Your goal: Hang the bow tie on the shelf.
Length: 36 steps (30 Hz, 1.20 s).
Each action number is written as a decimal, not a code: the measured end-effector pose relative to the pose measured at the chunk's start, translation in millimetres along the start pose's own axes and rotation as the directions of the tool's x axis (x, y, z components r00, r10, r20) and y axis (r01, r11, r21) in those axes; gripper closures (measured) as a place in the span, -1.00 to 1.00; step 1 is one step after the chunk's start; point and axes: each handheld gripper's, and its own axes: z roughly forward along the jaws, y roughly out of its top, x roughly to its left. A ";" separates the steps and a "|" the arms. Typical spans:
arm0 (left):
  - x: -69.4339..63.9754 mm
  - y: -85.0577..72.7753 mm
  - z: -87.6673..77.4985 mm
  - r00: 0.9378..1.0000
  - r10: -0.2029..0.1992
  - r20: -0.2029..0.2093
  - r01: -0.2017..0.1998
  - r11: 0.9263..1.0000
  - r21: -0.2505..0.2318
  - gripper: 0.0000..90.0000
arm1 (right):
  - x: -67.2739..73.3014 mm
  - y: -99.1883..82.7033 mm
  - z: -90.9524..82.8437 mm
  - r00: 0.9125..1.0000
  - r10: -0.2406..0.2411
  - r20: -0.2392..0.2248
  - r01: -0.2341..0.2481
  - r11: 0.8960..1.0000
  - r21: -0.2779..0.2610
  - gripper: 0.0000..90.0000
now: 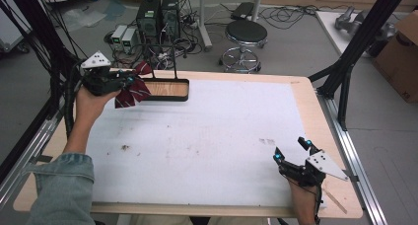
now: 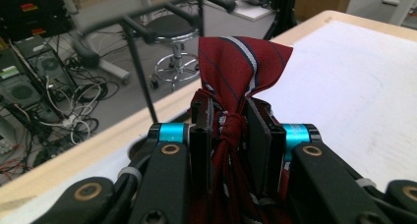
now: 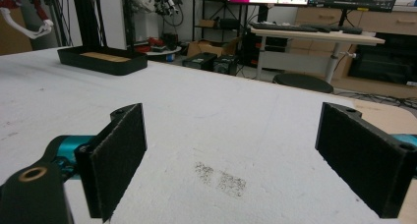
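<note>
- High view: left gripper point(image 1: 129, 80) is up off the table at the far left corner, just beside the black tray point(image 1: 167, 90), clamped on a dark red striped bow tie point(image 1: 132, 93). One wing sticks up above the jaws, the rest hangs down below them in front of the tray's left end.
- Bow tie looks light and floppy: soft cloth, sags on both sides of the grip, no stiffness to lean on. Probably a bit slick, woven shiny fabric.
- Right gripper point(image 1: 292, 150) rests low on the white table cover point(image 1: 207, 131), well apart from the tray at the near right, jaws spread, nothing in them.
- Left gripper view: jaws pinched tight on the bow tie point(image 2: 231, 126) right at its centre knot; the wing point(image 2: 241, 62) fans out above the pads, striped tails bunch below.
- Knot is the right place to hold: thickest, firmest bit, least likely to slide out. Gripping a wing would likely just crease and slip.
- Not fragile, but could snag on the thin black stand point(image 2: 140, 76) at the tray or drape over the tray's rim when lowered.
- Right gripper view: pads point(image 3: 118, 160) stand wide apart and empty over the table cover; tray point(image 3: 101, 61) sits far off to the upper left, a smudge point(image 3: 221, 177) on the cover between the jaws.
</note>
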 end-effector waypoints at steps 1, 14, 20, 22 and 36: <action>5.4 3.7 2.9 1.000 -0.008 -0.001 0.008 1.000 0.007 0.62 | -0.3 0.0 0.0 1.000 0.001 0.000 -0.001 1.000 0.001 -0.76; 32.6 29.2 22.2 0.998 -0.017 -0.052 0.018 1.000 0.010 0.62 | -1.2 -0.8 -1.8 1.000 0.011 0.008 -0.011 1.000 0.005 -0.76; 42.6 44.1 29.9 0.994 -0.009 -0.106 0.012 1.000 0.024 0.62 | -2.0 -1.1 -2.2 1.000 0.012 0.006 -0.012 1.000 0.007 -0.76; 47.2 47.0 33.2 0.992 -0.015 -0.122 0.019 0.999 0.032 0.62 | -2.2 -1.2 -2.2 1.000 0.011 0.007 -0.011 1.000 0.007 -0.76; 79.0 35.9 38.0 0.978 -0.059 -0.201 0.084 0.990 0.118 0.61 | -4.1 -2.9 -3.6 1.000 0.016 0.006 -0.016 1.000 0.016 -0.76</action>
